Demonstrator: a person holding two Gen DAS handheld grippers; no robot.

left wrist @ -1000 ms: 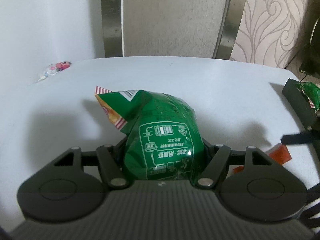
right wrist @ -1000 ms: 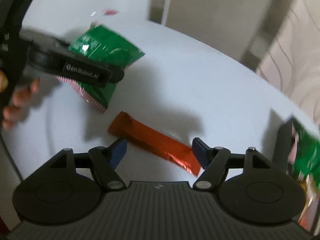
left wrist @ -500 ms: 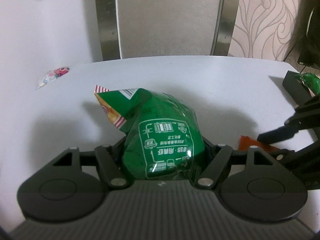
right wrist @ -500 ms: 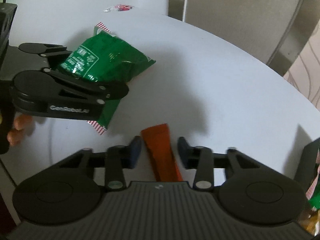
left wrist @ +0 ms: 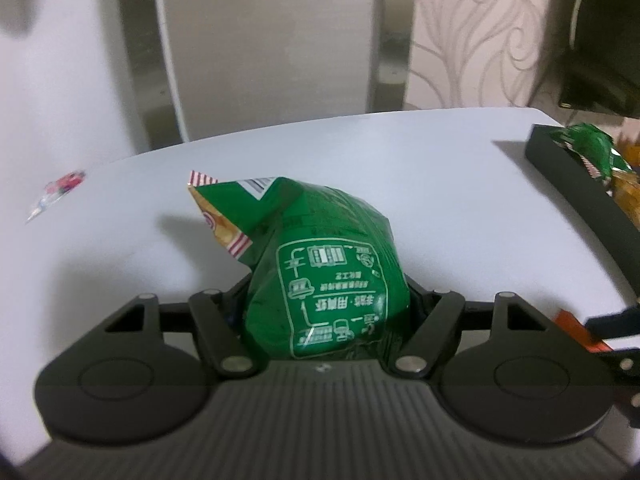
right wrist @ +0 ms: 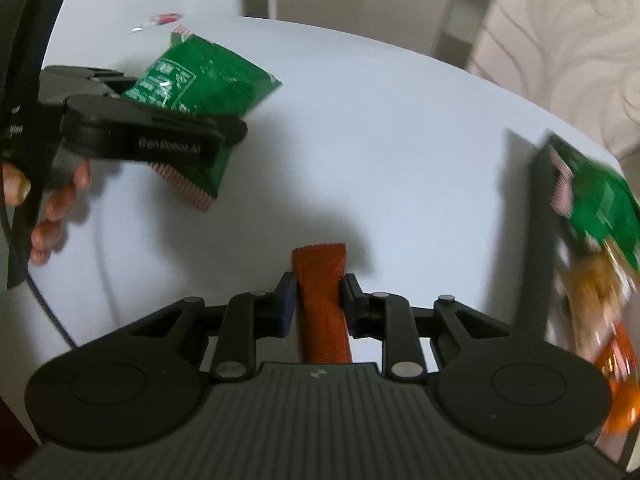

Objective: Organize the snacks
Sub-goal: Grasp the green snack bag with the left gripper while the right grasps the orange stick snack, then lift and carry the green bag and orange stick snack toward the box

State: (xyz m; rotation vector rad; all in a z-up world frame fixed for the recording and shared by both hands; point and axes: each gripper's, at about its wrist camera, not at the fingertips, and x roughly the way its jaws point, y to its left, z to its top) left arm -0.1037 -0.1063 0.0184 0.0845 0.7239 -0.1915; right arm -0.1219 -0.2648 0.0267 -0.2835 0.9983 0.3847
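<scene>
A puffy green snack bag sits squeezed between the fingers of my left gripper, which is shut on it and holds it above the white table. The right wrist view shows the same bag hanging off the table at the left. A red snack bar stands lengthwise between the blue pads of my right gripper. Those jaws are closing and both pads press its sides. The bar's far end reaches past the fingertips over the table.
A black box at the table's right edge holds green and orange snack packs; it also shows as the black box in the left wrist view. A small pink candy wrapper lies far left. A chair back stands behind the table.
My right gripper came over the red bar, turned in line with it and closed on it. The left gripper, still gripping the green bag, shifted so the black box shows more.
</scene>
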